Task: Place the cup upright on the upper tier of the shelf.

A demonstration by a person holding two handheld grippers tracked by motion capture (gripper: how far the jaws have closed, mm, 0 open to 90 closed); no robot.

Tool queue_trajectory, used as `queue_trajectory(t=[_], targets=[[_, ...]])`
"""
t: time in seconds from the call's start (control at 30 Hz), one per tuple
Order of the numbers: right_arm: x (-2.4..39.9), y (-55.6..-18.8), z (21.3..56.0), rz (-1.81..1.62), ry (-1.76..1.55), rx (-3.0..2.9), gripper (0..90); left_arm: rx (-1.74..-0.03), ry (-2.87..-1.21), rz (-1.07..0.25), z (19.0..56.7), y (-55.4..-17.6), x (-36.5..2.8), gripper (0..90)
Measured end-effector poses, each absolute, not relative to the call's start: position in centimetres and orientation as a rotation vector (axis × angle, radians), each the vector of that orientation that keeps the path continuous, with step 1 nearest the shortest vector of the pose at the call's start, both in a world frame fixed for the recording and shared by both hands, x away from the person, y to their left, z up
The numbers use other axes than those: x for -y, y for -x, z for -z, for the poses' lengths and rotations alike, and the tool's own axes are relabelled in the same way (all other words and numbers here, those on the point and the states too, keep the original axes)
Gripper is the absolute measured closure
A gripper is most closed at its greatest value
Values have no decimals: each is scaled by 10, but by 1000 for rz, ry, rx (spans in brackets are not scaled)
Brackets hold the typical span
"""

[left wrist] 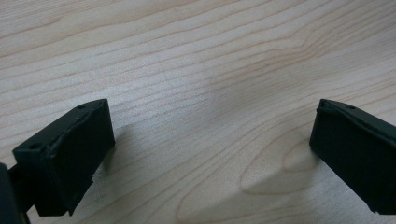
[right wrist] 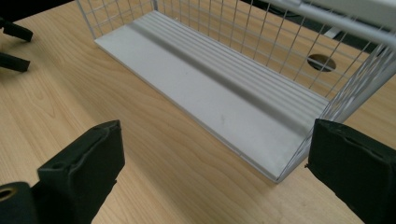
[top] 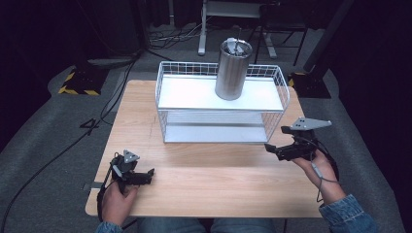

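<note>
Both tongs gape empty: left tongs (top: 145, 175) low over table (top: 204, 170), right tongs (top: 272, 149) facing rack (top: 221, 104).

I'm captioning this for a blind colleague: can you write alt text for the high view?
A steel canister stands on the top shelf of a white wire rack on a wooden table. Nearer, a person's hands hold the left gripper and right gripper, both empty.

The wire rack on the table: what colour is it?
White. The wire rack shows best in the high view.
</note>
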State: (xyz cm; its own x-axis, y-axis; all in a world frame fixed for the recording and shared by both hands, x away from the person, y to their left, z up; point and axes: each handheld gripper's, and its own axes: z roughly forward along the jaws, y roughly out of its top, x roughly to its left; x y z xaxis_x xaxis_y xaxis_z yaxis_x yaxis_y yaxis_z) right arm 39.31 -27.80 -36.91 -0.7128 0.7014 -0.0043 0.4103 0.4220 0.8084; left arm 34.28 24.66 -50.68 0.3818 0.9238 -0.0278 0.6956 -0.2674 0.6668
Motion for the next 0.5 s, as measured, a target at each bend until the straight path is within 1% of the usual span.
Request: queue_trajectory(t=[0.23, 0.33, 0.5], targets=[[275, -390, 393, -1179, -987, -2383, 67, -1386, -2050, -497, 507, -343, -247, 3], [272, -388, 408, -1162, -995, -2406, 68, -1386, -2050, -497, 507, -343, -247, 3], [270, -386, 423, -1151, -1007, -2431, 68, -1386, -2050, -497, 507, -343, -247, 3]])
